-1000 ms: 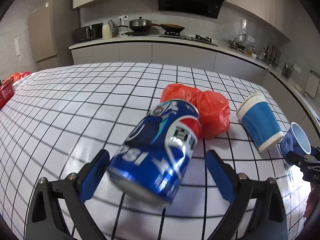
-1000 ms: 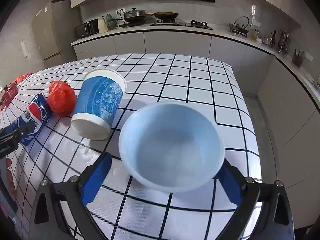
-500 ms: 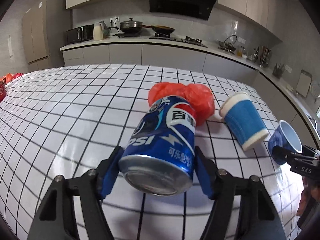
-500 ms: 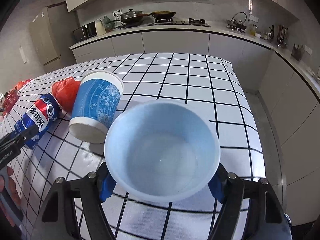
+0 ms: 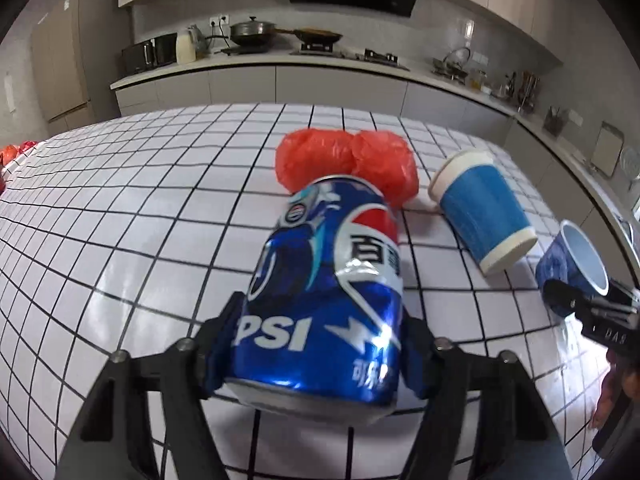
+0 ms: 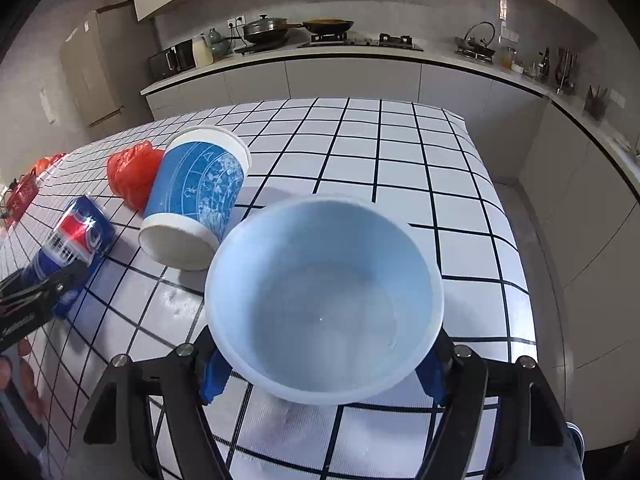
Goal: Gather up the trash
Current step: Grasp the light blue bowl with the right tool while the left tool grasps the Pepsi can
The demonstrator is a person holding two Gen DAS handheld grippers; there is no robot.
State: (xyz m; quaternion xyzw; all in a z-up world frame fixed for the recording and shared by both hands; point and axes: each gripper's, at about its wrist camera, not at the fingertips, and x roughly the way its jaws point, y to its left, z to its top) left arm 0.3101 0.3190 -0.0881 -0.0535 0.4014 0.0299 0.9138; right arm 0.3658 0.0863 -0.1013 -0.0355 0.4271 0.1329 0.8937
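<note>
1. The left tongs (image 5: 320,344) are closed on the base end of a blue Pepsi can (image 5: 328,292); a blue pad presses each side of it, and the can points away from the camera with its top tilted up.
2. In the right wrist view the same Pepsi can (image 6: 70,248) shows at the left edge, gripped by the black frame of the left tongs (image 6: 60,284).
3. The right tongs (image 6: 324,364) are closed on a light blue paper cup (image 6: 324,312), pads against both sides near the rim, and its open mouth faces the camera.
4. From the left wrist view that paper cup (image 5: 576,268) appears at the far right, held by the right tongs (image 5: 576,300).
5. A second blue paper cup with a white rim (image 5: 484,224) lies on its side on the surface (image 5: 120,216), a white cloth with a black grid. It is just left of the held cup in the right wrist view (image 6: 200,196).
6. A crumpled red plastic bag (image 5: 348,164) lies on the surface beyond the can and close beside the fallen cup; the right wrist view shows it (image 6: 134,176) partly behind that cup.
7. A kitchen counter with pots (image 5: 256,32) runs along the back wall.
</note>
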